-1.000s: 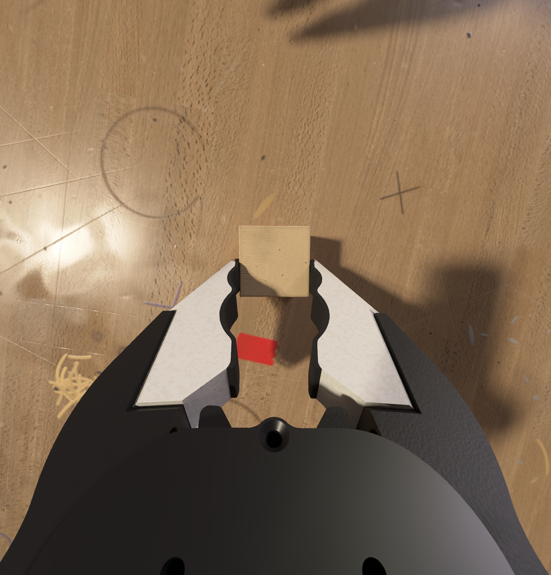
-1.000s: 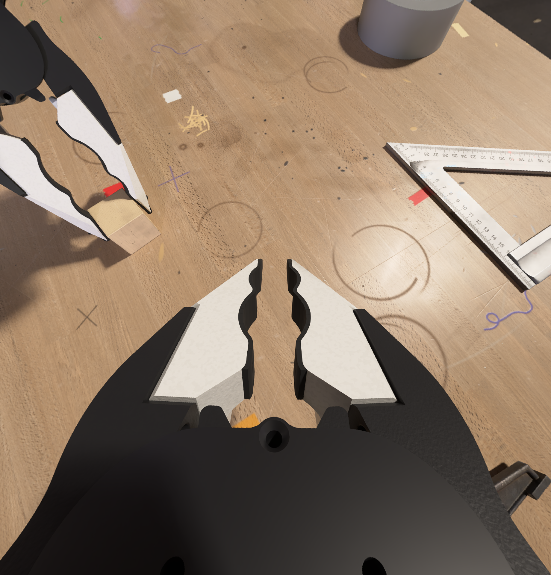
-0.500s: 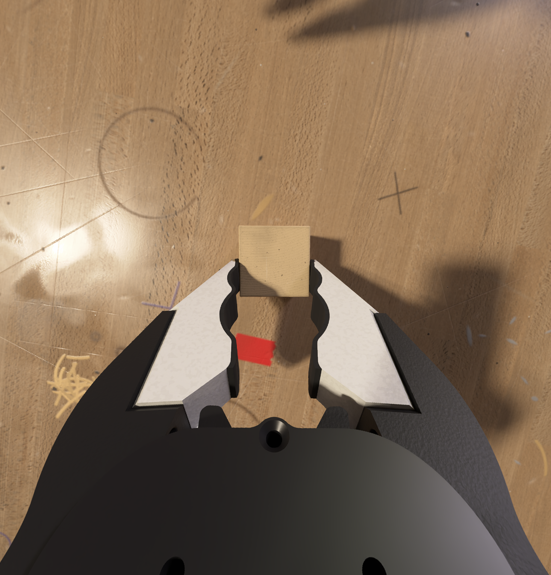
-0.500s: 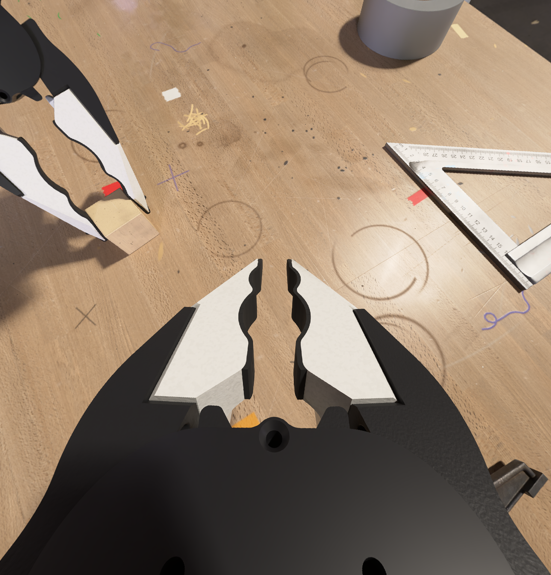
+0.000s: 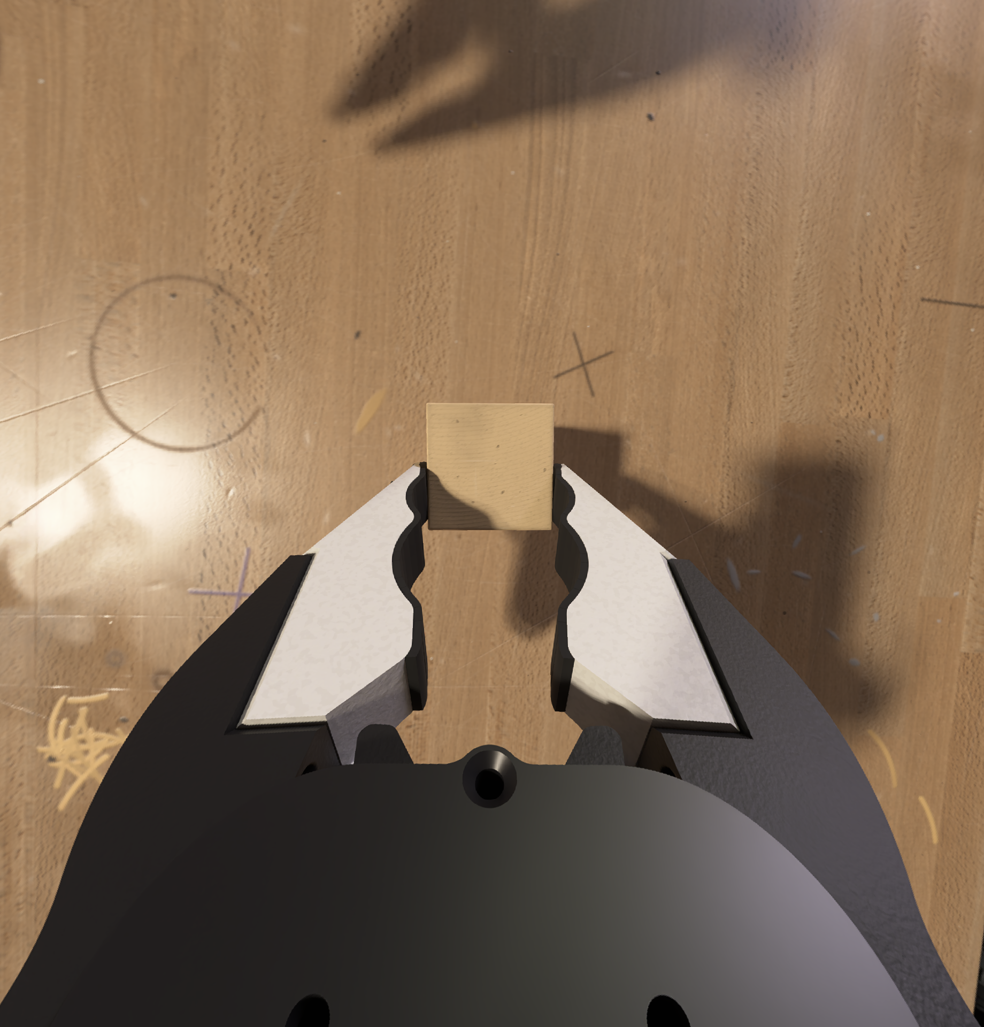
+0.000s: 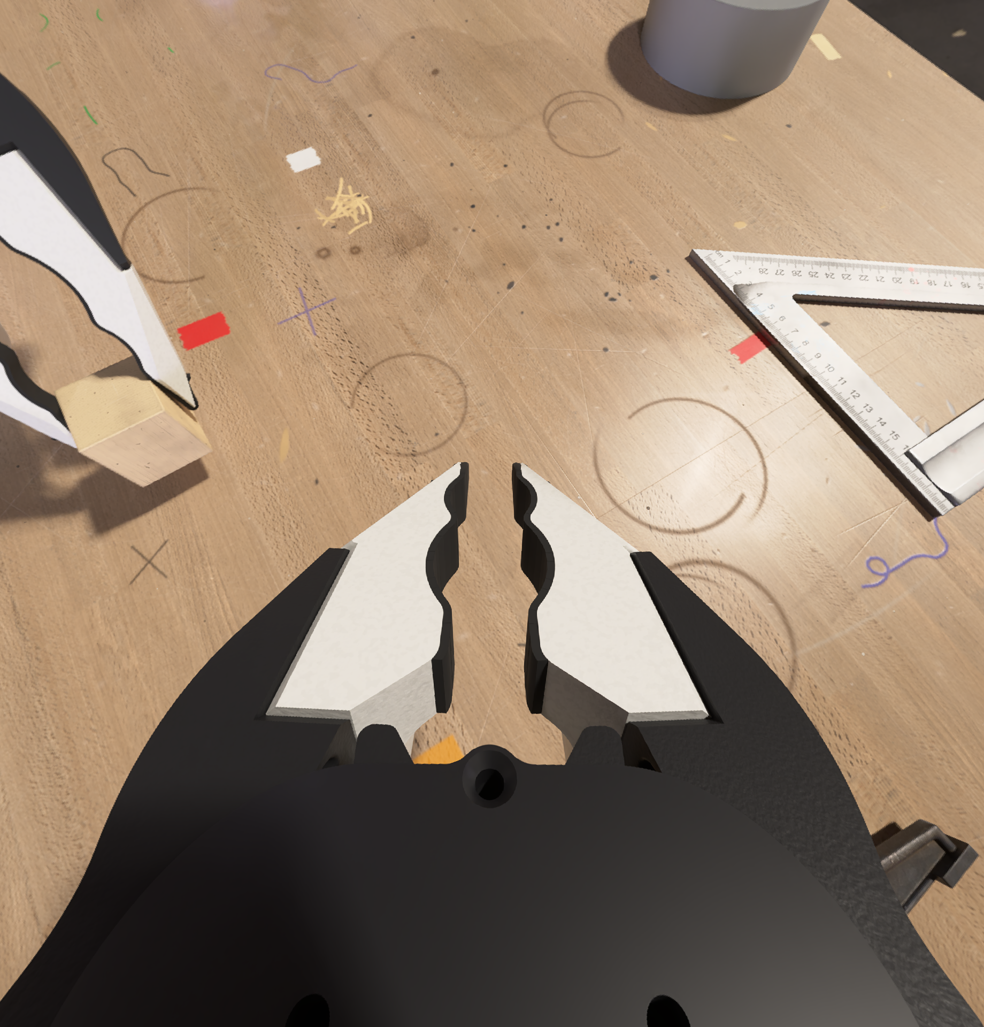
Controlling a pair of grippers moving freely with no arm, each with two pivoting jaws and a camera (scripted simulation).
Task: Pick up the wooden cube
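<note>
The wooden cube is clamped between the tips of the left tool, clear of the table; its shadow lies apart on the wood, just by the red tape strip. The lift appears under way; the next move calls for a steady rise with a firm grip. Beyond the cube, the right tool hangs idle, jaws slightly apart, nothing between them.

A workshop: a scuffed wooden benchtop marked with pencil crosses, ring stains and sawdust. A steel square lies at its right edge, a grey can near the far right corner.
</note>
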